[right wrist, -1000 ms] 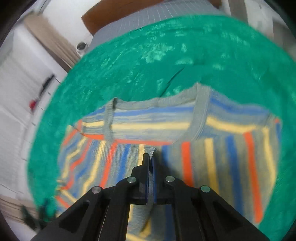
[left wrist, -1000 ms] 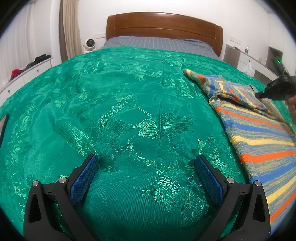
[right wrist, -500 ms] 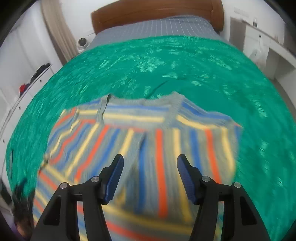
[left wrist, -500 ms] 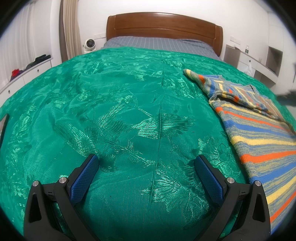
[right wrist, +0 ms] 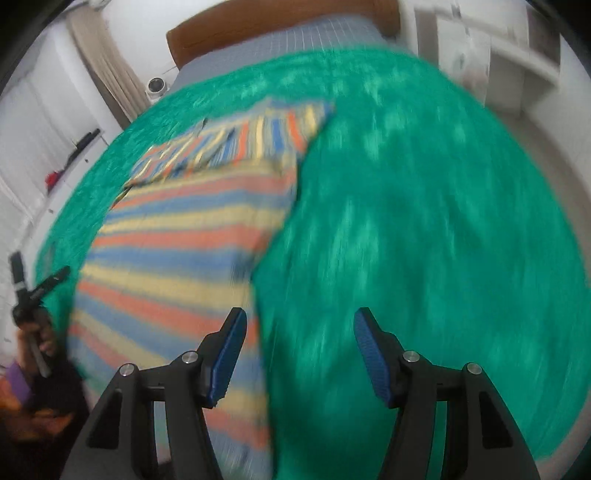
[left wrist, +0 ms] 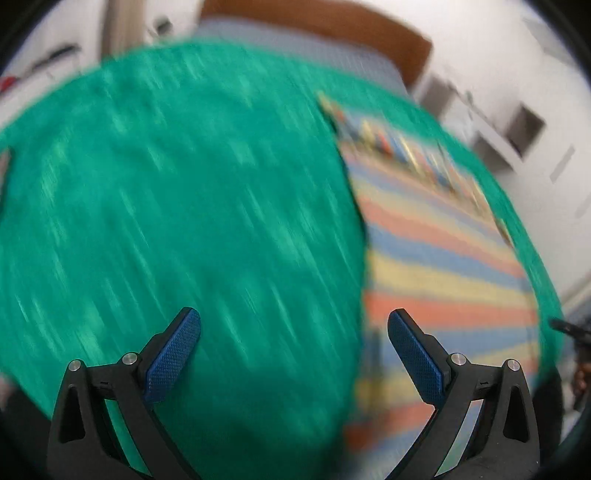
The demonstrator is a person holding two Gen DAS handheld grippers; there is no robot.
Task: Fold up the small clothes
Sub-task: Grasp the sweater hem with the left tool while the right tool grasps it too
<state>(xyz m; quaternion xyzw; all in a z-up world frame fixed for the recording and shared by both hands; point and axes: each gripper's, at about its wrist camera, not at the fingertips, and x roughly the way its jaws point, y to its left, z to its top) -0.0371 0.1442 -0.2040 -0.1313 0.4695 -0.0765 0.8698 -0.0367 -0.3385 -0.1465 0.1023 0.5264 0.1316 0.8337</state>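
A knitted garment (left wrist: 436, 258) with orange, blue and yellow stripes lies flat on the green bedspread (left wrist: 184, 184), its top part folded over with the stripes running the other way (right wrist: 236, 140). Both views are blurred by motion. My left gripper (left wrist: 293, 315) is open above the garment's near left edge, its right finger over the stripes, its left over bedspread. My right gripper (right wrist: 299, 315) is open above the near right edge of the garment (right wrist: 184, 229), with nothing between its fingers. A hand holding the left gripper's handle (right wrist: 33, 291) shows at the right wrist view's left edge.
A brown wooden headboard (right wrist: 280, 26) and a grey sheet (right wrist: 295, 40) close off the far end of the bed. White cabinets (left wrist: 509, 125) stand to the right, a curtain (right wrist: 103, 62) and a small white camera (right wrist: 155, 86) to the left.
My right gripper let go of the folded part of the garment, opened and drew back to the near right edge. My left gripper swung right, towards the garment's left edge.
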